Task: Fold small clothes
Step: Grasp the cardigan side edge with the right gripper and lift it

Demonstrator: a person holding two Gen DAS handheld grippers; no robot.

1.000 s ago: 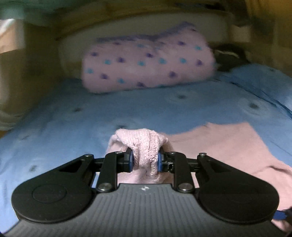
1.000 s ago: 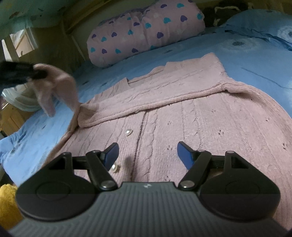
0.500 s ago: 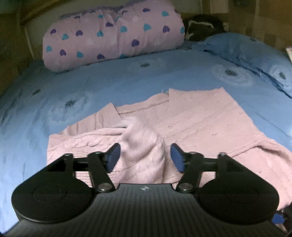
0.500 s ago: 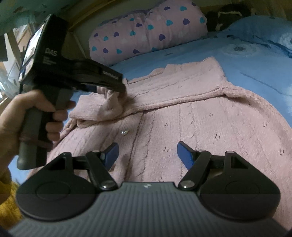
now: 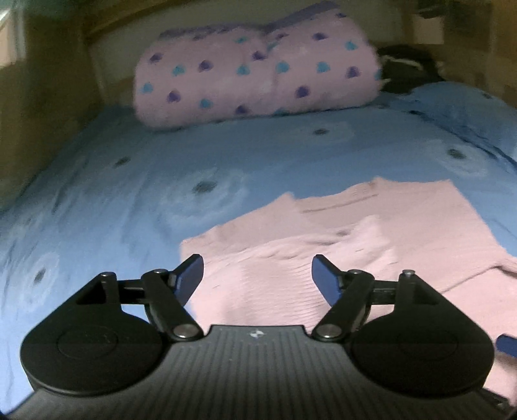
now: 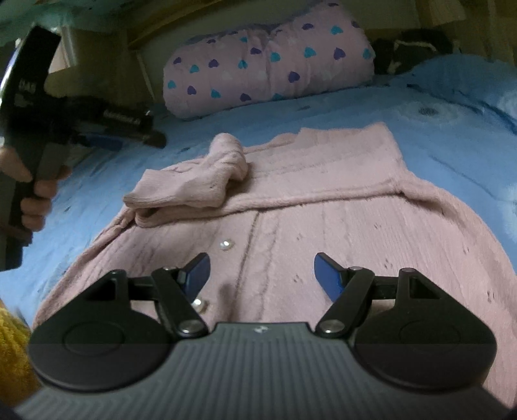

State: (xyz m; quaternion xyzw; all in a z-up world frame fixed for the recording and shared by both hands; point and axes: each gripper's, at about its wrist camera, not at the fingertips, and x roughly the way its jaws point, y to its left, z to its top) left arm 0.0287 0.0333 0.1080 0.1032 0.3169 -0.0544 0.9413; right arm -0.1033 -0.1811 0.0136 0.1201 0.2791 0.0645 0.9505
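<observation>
Cardigan [image 6: 323, 219] hem behind right gripper [image 6: 261, 274]

I see a bed under a blue flowered sheet [image 5: 161, 194], a pink heart-print bolster [image 6: 268, 77] top centre against the wooden headboard [image 5: 106, 22]; dim light.

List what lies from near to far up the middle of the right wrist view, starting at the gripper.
right gripper → pink cardigan → folded-over sleeve → blue bedspread → heart-print pillow
</observation>
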